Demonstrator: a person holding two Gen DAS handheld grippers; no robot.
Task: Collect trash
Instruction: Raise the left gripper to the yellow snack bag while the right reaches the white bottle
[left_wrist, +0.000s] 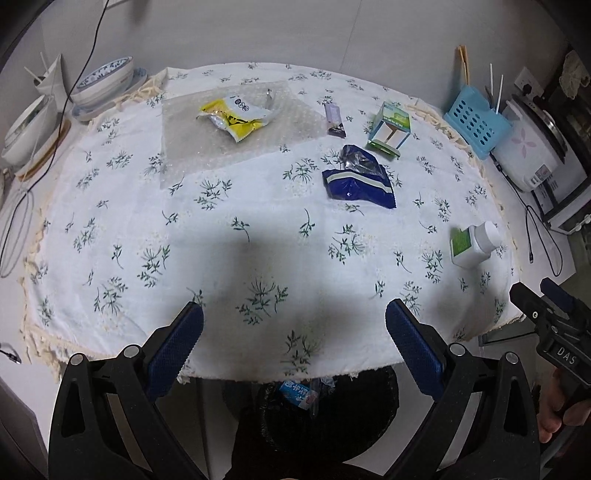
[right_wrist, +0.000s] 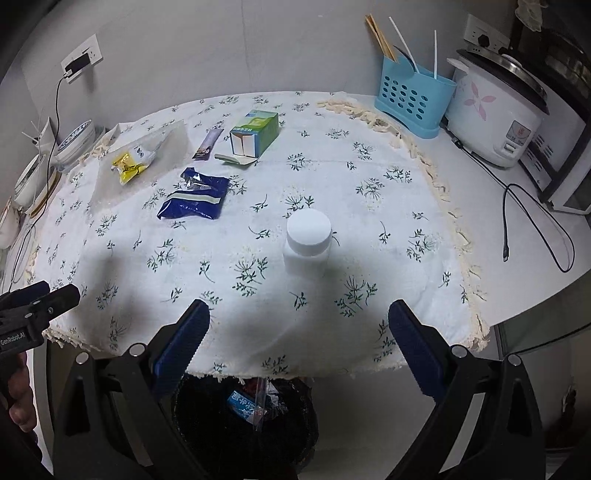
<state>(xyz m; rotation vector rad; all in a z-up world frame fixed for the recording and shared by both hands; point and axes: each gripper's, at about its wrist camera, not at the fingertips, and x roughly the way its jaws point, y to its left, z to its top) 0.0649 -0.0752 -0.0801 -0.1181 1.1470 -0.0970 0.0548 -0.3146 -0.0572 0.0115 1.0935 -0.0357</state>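
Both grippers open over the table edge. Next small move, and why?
Probably ease the right gripper forward so its fingers straddle the white bottle. It stands upright straight ahead, nearer than any other trash, and the fingers are spread wider than it. The bin sits just below the table edge, so the drop would be short. The left gripper has nothing close ahead.

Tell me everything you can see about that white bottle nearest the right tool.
The white bottle looks like plastic, with a wide ribbed white cap screwed on and a green label on one side. It stands upright on the floral tablecloth, near the table's front right. Nothing else touches it; both tools are open and clear of it.
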